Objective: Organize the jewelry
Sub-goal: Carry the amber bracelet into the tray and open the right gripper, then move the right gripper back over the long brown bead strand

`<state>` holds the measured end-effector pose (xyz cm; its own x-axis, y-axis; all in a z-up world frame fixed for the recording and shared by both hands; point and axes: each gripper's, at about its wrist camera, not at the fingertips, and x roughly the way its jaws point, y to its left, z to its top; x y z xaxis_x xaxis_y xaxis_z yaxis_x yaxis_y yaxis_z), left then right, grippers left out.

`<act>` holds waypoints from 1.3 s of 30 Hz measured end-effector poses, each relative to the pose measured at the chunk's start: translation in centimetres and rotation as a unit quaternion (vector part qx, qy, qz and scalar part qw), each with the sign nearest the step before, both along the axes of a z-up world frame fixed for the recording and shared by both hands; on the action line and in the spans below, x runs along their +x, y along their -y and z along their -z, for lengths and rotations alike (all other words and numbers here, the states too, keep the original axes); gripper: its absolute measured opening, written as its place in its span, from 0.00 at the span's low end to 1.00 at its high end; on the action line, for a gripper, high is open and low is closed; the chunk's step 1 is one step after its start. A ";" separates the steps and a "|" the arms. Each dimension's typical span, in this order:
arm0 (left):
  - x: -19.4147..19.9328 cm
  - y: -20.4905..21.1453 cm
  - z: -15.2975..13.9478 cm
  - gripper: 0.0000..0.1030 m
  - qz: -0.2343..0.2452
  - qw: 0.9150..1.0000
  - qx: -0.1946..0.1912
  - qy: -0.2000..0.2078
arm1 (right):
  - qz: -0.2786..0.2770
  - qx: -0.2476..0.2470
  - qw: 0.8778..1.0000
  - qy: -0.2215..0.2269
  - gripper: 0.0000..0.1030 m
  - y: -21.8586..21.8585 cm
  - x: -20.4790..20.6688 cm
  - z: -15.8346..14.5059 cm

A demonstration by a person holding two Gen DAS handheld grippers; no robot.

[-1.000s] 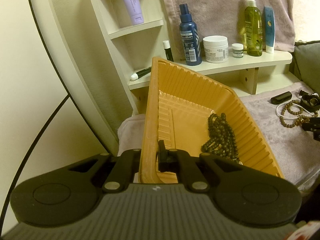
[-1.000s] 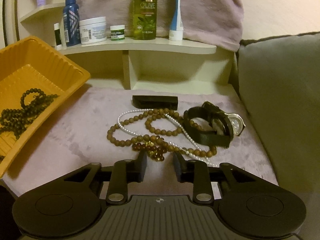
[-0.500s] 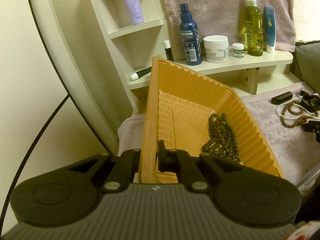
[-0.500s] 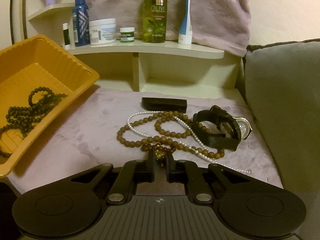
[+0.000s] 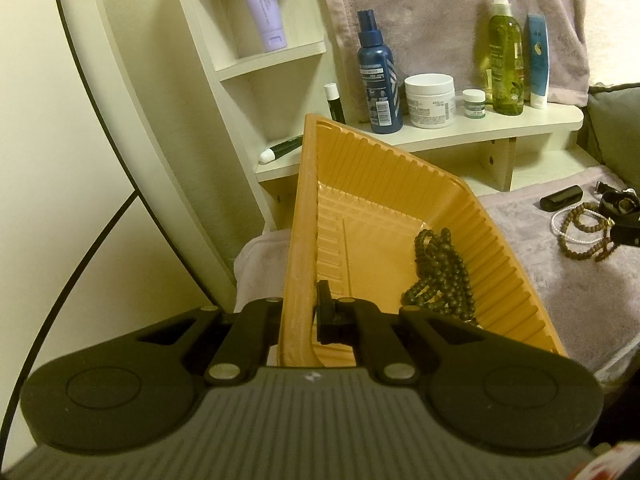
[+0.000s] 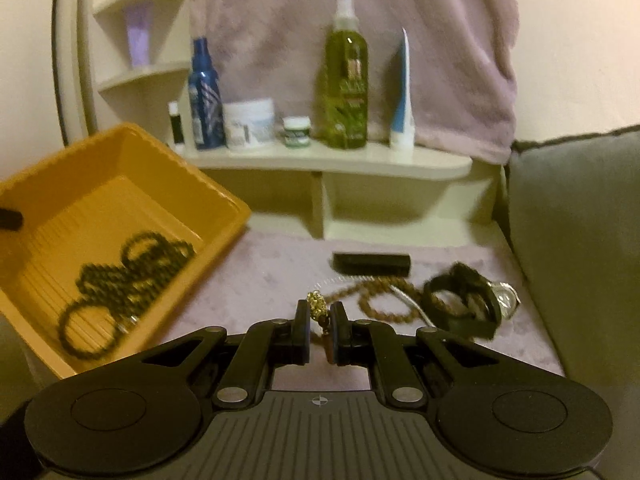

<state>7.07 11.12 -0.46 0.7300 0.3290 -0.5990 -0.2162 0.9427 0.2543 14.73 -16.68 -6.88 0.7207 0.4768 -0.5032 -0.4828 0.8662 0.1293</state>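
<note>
My left gripper point(image 5: 299, 308) is shut on the near rim of the orange tray point(image 5: 384, 184) and holds it tilted. A dark bead necklace point(image 5: 440, 272) lies in the tray; it also shows in the right wrist view point(image 6: 128, 284). My right gripper point(image 6: 320, 316) is shut on an amber bead bracelet with a gold charm point(image 6: 316, 304), lifted above the mat. On the mat lie a brown bead necklace point(image 6: 380, 304), a pearl strand point(image 5: 560, 232) and a black watch point(image 6: 468, 300).
A black bar-shaped case point(image 6: 372, 262) lies behind the jewelry on the lilac mat point(image 6: 272, 268). A cream shelf point(image 6: 332, 160) holds bottles and jars. A grey cushion point(image 6: 580, 240) stands at the right. A towel point(image 6: 360, 20) hangs behind.
My right gripper closed on the amber bracelet and has lifted it off the mat, moving up and back. The left gripper and the tray have stayed still.
</note>
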 end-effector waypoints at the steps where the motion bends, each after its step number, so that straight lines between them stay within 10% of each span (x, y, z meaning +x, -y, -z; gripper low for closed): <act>1: 0.0 0.0 0.0 0.04 0.000 1.000 0.000 0.000 | -0.004 0.003 1.000 0.004 0.09 -0.2 -0.1 -0.3; 16: 0.0 0.1 -0.1 0.04 0.000 1.000 -0.001 0.000 | -0.132 0.090 0.987 0.012 0.09 -5.6 -1.3 -5.2; 29: 0.0 0.1 -0.2 0.04 0.000 1.000 -0.001 0.000 | -0.201 0.061 0.977 -0.035 0.10 -9.6 -2.2 -2.9; 33: 0.0 0.1 -0.2 0.04 0.001 1.000 -0.001 0.000 | -0.185 0.065 0.980 -0.038 0.38 -9.1 -2.1 -2.4; 39: 0.0 0.1 -0.2 0.04 0.000 1.000 -0.001 0.001 | -0.142 0.065 0.987 -0.040 0.42 -7.0 -1.4 -2.1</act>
